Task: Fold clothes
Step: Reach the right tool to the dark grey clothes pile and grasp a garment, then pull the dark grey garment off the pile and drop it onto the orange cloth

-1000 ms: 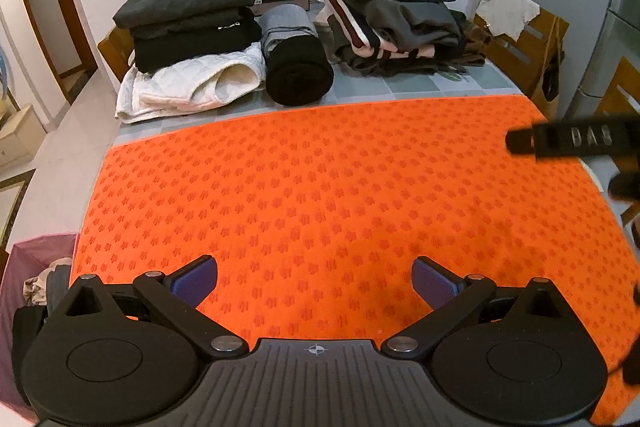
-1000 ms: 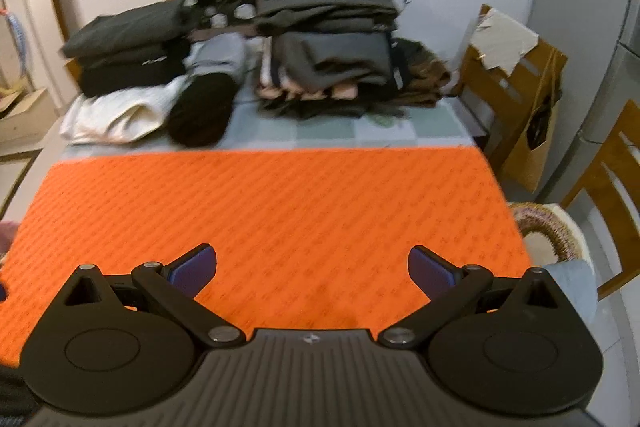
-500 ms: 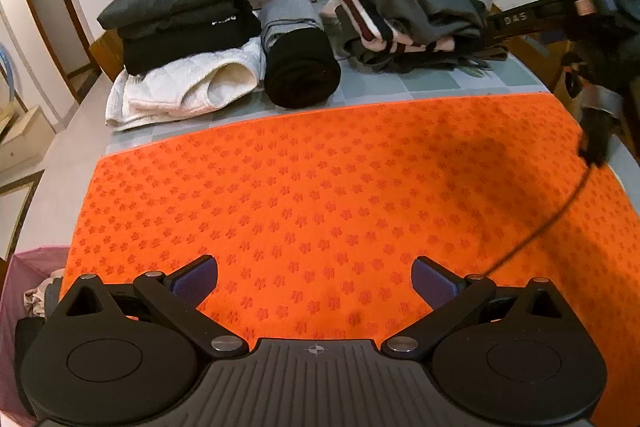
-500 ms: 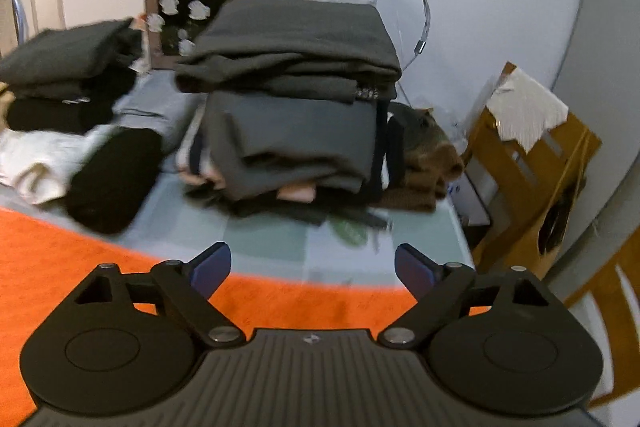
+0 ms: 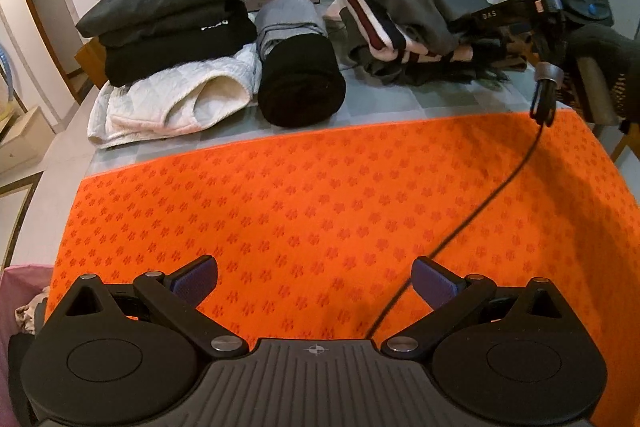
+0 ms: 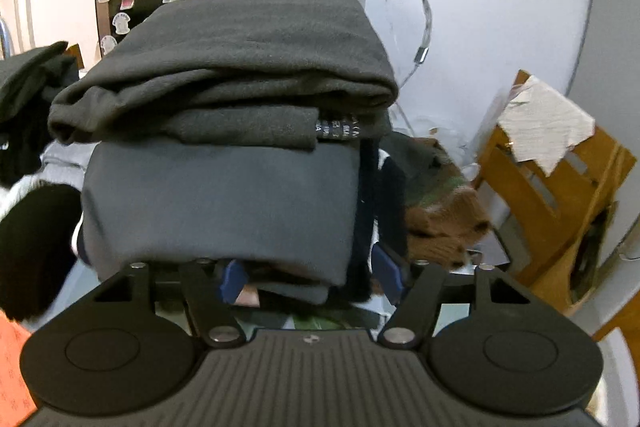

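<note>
The stack of folded clothes [image 6: 224,155] sits at the far right of the surface [image 5: 400,103], beyond the orange mat [image 5: 320,195]. The right gripper [image 6: 310,277] has just been closing, its jaws around the stack's lower layers; actual pad contact cannot be told. The left gripper [image 5: 314,279] hangs wide open, empty, over the mat.

Even indoor light, soft shadows on the orange mat [image 5: 320,187], fisheye-bent edges, slight blur.
</note>
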Available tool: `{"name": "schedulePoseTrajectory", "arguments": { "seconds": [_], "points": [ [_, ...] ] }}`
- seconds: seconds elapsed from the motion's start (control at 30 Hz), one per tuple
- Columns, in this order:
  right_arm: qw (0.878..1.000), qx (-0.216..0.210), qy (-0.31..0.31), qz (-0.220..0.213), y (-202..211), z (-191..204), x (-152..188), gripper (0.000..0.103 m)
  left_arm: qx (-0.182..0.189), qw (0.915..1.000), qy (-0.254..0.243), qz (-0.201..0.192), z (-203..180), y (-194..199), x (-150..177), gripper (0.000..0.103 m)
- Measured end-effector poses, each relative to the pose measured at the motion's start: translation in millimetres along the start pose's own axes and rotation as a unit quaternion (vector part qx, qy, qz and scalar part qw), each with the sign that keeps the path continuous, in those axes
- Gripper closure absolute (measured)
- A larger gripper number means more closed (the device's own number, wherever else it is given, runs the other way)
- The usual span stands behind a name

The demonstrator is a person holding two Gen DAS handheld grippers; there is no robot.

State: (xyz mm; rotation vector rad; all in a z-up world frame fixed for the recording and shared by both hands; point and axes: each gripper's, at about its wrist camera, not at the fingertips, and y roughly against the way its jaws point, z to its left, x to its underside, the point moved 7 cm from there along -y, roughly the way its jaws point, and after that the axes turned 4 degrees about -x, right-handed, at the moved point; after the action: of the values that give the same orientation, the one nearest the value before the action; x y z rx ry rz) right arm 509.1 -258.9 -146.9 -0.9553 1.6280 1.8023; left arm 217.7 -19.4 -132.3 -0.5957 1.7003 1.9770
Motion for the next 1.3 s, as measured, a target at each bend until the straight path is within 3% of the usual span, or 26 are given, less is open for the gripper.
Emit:
{"name": "schedulePoseTrajectory", "arguments": {
  "seconds": [0.07, 0.17, 0.2, 0.3, 0.53, 0.73, 0.87, 1.2, 1.3],
  "points": [
    [1.000, -0.013, -0.008, 0.000, -8.7, -1.5, -2.8, 0.044, 0.001, 1.0000, 0.002, 0.003, -0.1, -2.9, -0.6, 0.000],
    [0.999, -0.027, -0.025, -0.020, -2.0, -5.0, -8.2, 0.077, -0.001, 1.0000, 0.006, 0.004, 2.5, -3.7, 0.3, 0.000],
    [0.998, -0.036, -0.040, -0.028, 3.4, -7.7, -10.3, 0.083, -0.001, 1.0000, 0.008, 0.003, 3.7, -3.2, 0.6, 0.000],
    [0.994, -0.066, -0.066, -0.057, 26.6, -12.2, -20.6, 0.090, -0.002, 0.9999, 0.012, -0.001, 7.2, 0.7, 1.2, 0.000],
    [0.988, -0.084, -0.021, -0.126, 93.5, 21.0, -66.0, 0.095, -0.003, 0.9995, 0.021, -0.024, 15.9, 20.1, 1.4, 0.000],
    [0.976, -0.103, 0.009, -0.192, 160.2, 54.8, -114.8, 0.096, -0.012, 0.9981, 0.036, -0.049, 31.6, 44.6, 5.0, 0.001],
    [0.969, -0.119, 0.025, -0.214, 211.0, 71.5, -131.2, 0.097, -0.016, 0.9967, 0.044, -0.067, 42.1, 60.9, 9.1, 0.001],
    [0.959, -0.172, 0.039, -0.221, 360.4, 93.4, -90.5, 0.102, 0.016, 0.9924, 0.038, -0.116, 42.7, 111.7, 28.3, 0.001],
    [0.949, -0.182, 0.051, -0.251, 425.1, 103.0, -82.5, 0.102, 0.032, 0.9908, 0.027, -0.129, 35.8, 127.8, 36.5, 0.001]
  ]
}}
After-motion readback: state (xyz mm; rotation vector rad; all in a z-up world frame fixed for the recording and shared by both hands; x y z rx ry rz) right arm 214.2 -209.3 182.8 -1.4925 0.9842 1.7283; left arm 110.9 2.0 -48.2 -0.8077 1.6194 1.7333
